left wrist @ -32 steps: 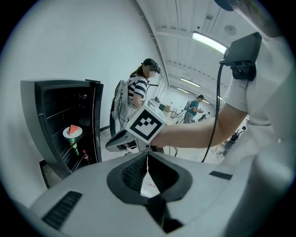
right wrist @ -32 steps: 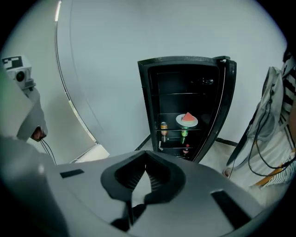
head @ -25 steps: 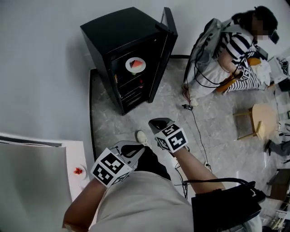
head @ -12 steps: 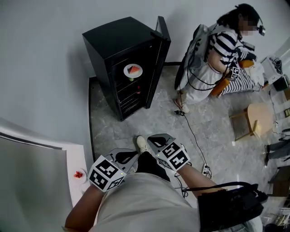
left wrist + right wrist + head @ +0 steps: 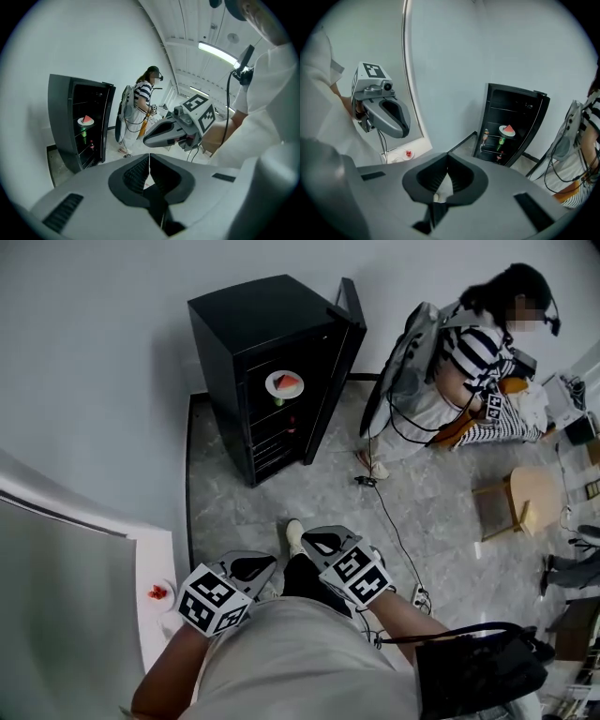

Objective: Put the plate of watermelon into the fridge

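Observation:
The white plate with a watermelon wedge (image 5: 284, 383) rests on an upper shelf inside the black fridge (image 5: 253, 324), whose door (image 5: 349, 306) stands open. The plate (image 5: 86, 121) also shows in the left gripper view, and the same plate (image 5: 507, 130) in the right gripper view. Both grippers are held close to the person's body, far from the fridge. My left gripper (image 5: 262, 563) is shut and empty, its own jaws (image 5: 149, 159) pressed together. Beside it, my right gripper (image 5: 314, 540) is shut too, with nothing between its jaws (image 5: 447, 164).
A small dish with red pieces (image 5: 159, 593) sits on the white table (image 5: 155, 559) at my left. A person in a striped top (image 5: 478, 352) sits at the back right, near a wooden stool (image 5: 525, 488). A cable (image 5: 394, 531) trails across the grey floor.
Both grippers have drawn back toward the body and lower in the head view. The plate has stayed on the fridge shelf. Both jaws remain shut.

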Tool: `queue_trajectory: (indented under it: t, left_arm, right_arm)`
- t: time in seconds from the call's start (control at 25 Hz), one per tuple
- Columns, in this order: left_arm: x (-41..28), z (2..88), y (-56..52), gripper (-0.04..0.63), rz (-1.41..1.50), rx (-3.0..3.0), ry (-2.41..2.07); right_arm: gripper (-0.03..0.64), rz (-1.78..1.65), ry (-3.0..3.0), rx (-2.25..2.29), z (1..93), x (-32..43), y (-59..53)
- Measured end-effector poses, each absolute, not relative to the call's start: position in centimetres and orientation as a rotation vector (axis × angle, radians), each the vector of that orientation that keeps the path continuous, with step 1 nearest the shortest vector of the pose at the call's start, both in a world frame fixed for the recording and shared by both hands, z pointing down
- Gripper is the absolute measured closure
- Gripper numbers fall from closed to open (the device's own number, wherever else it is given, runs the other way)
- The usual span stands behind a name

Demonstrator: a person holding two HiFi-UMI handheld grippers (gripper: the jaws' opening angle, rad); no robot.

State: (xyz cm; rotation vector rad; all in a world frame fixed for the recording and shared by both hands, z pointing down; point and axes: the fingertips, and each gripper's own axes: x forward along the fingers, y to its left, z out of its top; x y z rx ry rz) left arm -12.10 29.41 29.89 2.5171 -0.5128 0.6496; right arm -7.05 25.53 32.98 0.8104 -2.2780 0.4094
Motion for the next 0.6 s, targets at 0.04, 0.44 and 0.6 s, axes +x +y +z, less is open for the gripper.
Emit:
queue_trajectory:
  t: [0.04,0.44,0.6]
  left_arm:
    - [-12.4,30.0,29.5,0.581,0.647,2.513,-0.519]
    - [-13.3,29.8,28.9,0.581,0.643,2.509,-0.550]
    - [-13.4,30.0,28.6,0.581,0.639,2.513,-0.551]
  right_arm:
    - [0.603,0.407,-2.283,0.807,33.0,-7.3,25.6]
    - [0.603,0.383,-2.295,0.800,32.2,-7.8,25.1]
    - [0.603,0.374,-2.291,0.808,32.1,-7.8,24.6]
